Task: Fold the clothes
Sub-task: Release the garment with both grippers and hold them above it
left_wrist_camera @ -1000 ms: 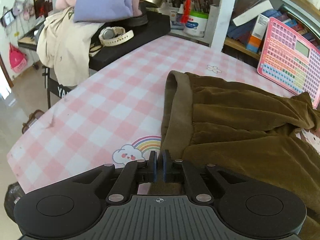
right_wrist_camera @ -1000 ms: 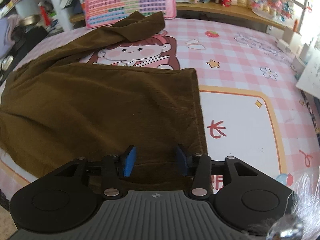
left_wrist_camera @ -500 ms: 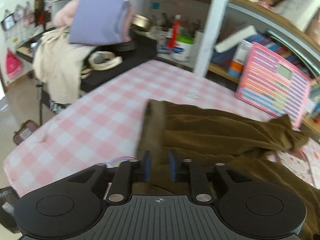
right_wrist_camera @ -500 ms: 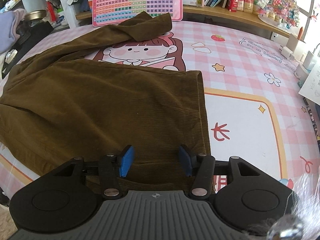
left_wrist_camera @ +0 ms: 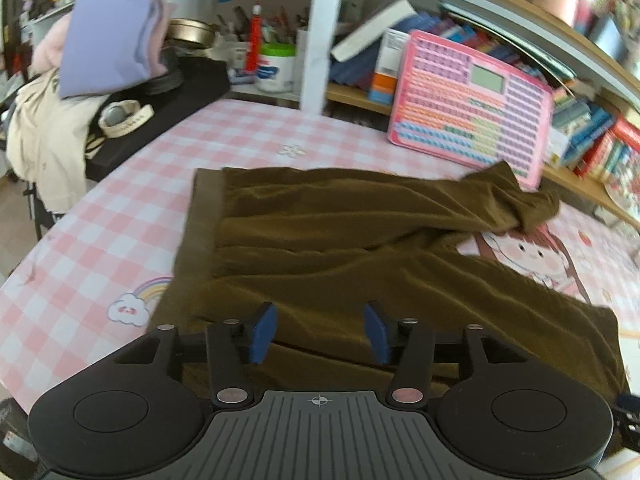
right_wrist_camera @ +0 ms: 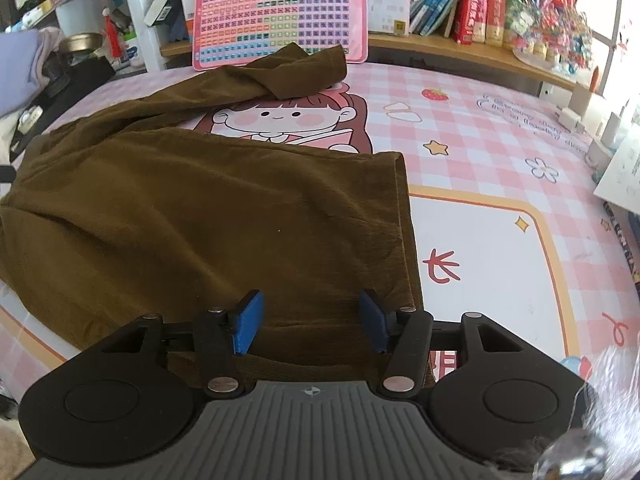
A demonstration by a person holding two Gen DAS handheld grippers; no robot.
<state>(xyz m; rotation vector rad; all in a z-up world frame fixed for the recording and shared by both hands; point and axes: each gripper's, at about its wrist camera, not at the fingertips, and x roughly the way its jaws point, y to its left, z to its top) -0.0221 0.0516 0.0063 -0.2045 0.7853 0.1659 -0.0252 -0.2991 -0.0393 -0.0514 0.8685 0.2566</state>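
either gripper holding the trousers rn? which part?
Neither. Left gripper and right gripper are both opening, pads clear of the trousers beneath.

We see a table (right_wrist_camera: 500,152) under a pink checked cartoon-print cover, backed by a white-framed bookshelf (right_wrist_camera: 460,46) crammed with books. A pink keypad board (right_wrist_camera: 280,12) leans against the shelf. At left, a black side stand (left_wrist_camera: 180,96) holds piled fabric in daylight.

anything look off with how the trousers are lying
Yes. The brown trousers aren't flat: the far leg is twisted and bunched, its end lapping against the pink board. The near leg lies smooth. Both grippers' jaws are opening, gripping nothing.
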